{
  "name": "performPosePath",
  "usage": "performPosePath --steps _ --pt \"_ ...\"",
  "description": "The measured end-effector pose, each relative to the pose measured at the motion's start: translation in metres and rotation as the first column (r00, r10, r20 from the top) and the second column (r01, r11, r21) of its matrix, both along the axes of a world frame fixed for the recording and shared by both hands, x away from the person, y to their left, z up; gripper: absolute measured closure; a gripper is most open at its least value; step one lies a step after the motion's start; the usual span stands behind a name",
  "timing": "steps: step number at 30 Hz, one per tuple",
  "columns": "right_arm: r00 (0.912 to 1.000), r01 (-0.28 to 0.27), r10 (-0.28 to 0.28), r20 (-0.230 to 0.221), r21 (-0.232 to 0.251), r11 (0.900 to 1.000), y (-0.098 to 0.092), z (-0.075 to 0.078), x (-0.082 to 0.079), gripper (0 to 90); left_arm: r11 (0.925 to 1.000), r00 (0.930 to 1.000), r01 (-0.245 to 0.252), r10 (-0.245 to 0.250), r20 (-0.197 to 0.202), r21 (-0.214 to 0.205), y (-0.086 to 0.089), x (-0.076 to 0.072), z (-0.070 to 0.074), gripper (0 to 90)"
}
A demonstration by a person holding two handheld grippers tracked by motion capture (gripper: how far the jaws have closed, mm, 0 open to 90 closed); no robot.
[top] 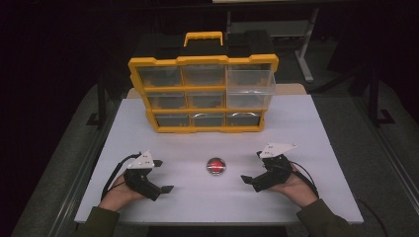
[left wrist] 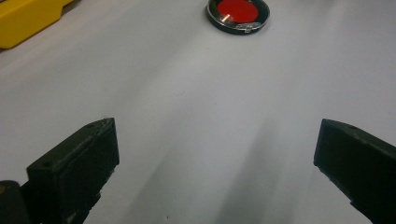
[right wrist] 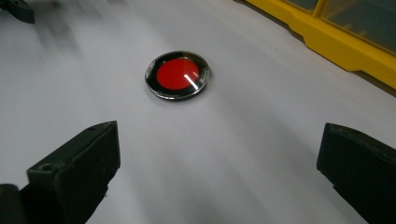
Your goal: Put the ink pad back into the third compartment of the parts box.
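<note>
disc (top: 216,166) on table (top: 306,128), organizer (top: 203,89) behind, grippers flanking

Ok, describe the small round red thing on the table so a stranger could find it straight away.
On the white table stands a yellow drawer organizer. In front of it, between the left gripper and the right gripper, lies the round case. It is flat, with a red centre inside a dark, shiny rim, the one loose item on the tabletop.

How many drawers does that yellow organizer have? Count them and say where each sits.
9, all in the yellow organizer: three rows of three. The top-right drawer is pulled out toward the person; the other eight sit closed.
</note>
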State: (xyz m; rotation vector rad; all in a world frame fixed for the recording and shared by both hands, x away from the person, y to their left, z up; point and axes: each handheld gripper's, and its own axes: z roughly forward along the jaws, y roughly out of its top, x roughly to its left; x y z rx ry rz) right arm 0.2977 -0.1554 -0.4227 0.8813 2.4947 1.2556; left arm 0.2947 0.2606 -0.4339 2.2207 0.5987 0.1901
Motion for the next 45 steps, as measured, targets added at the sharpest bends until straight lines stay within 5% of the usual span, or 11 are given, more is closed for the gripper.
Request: performPosePath --steps 45 --pt "0.9975 -0.071 0.071 0.007 -0.025 0.9972 0.043 0.014 0.029 0.0 0.9999 1.0 0.0 0.0 -0.004 -0.014 0.001 0.002 0.0 0.0"
